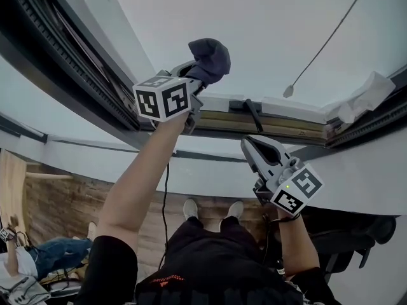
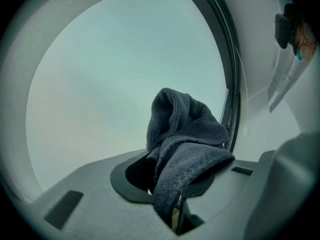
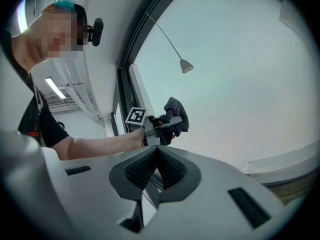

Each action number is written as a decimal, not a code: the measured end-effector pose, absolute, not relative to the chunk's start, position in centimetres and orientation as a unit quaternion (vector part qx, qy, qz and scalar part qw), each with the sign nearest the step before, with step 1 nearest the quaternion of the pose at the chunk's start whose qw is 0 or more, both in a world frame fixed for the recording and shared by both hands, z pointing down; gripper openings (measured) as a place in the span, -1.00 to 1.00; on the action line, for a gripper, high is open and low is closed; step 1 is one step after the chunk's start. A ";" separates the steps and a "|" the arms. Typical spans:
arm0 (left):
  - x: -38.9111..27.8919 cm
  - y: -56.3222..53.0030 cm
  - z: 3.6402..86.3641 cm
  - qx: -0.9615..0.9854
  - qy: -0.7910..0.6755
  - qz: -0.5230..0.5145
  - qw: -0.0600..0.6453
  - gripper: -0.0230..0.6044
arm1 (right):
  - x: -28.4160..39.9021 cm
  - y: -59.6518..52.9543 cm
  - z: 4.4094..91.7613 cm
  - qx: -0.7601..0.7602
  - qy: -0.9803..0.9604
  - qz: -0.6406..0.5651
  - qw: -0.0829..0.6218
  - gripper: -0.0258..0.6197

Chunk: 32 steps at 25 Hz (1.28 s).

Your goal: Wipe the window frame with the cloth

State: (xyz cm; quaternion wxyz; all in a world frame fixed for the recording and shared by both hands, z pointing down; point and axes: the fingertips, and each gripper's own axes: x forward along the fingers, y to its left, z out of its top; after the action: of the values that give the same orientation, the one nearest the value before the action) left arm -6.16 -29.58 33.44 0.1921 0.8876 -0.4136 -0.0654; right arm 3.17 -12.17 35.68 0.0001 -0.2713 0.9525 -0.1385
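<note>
Cloth (image 1: pixel 208 59), dark grey terry, is bunched & pinched in the left gripper (image 1: pixel 194 75). The jaws are clamped on its lower fold w/ the rest flopping up over the tips. The left gripper view shows the same: cloth (image 2: pixel 185 149) fills the gap. It's held up high on a raised arm, in front of the window glass (image 1: pixel 267 24) & just beside the window frame (image 1: pixel 280 116). Whether fabric touches the frame, can't tell.

Right gripper (image 1: pixel 250 146) sits lower, near the frame's horizontal rail & apart from the cloth. Its jaws are pressed together w/ nothing btwn them; in its own view the ribbed pads (image 3: pixel 172 171) meet.

Step, as I judge it: start of the wipe, cloth in grip & up at the frame, no clear contact. Next move prob. calls for pressing the bunched part onto the rail & dragging along it w/ a firm pinch so the cloth doesn't slide out. It'd also need to steer round the black handle (image 1: pixel 251 110) & the cord pull (image 1: pixel 288 92) hanging over the glass.

Containers: none in view. A white crumpled rag or paper (image 1: pixel 362 97) lies on the frame at far right, not inside anything.
</note>
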 end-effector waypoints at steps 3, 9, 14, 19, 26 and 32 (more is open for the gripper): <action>-6.1 -29.8 35.6 0.885 -0.412 -0.059 0.208 -0.63 | 3.2 -12.4 36.1 -0.274 0.951 -0.144 -0.004 -0.91; -5.9 -30.3 39.3 0.884 -0.407 -0.047 0.226 -0.63 | 3.5 -13.0 37.0 -0.279 0.948 -0.152 -0.012 -0.91; -5.6 -30.4 42.1 0.881 -0.404 -0.038 0.243 -0.63 | 3.9 -13.1 37.7 -0.285 0.945 -0.158 -0.017 -0.91; -5.9 -30.4 45.6 0.869 -0.411 -0.023 0.276 -0.63 | 4.6 -13.3 38.0 -0.291 0.942 -0.165 -0.019 -0.91; -5.4 -30.0 48.6 0.864 -0.407 -0.016 0.296 -0.63 | 5.5 -13.4 38.7 -0.299 0.940 -0.165 -0.020 -0.91; -2.1 -27.7 43.5 0.903 -0.363 -0.039 0.228 -0.63 | 6.3 -13.0 37.9 -0.302 0.940 -0.157 -0.012 -0.91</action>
State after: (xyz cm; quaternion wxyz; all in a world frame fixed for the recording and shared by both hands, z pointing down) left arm -2.12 -27.66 43.45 0.2281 0.9027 -0.3628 -0.0392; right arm 6.27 -12.98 37.94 -0.0116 -0.3016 0.9404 -0.1568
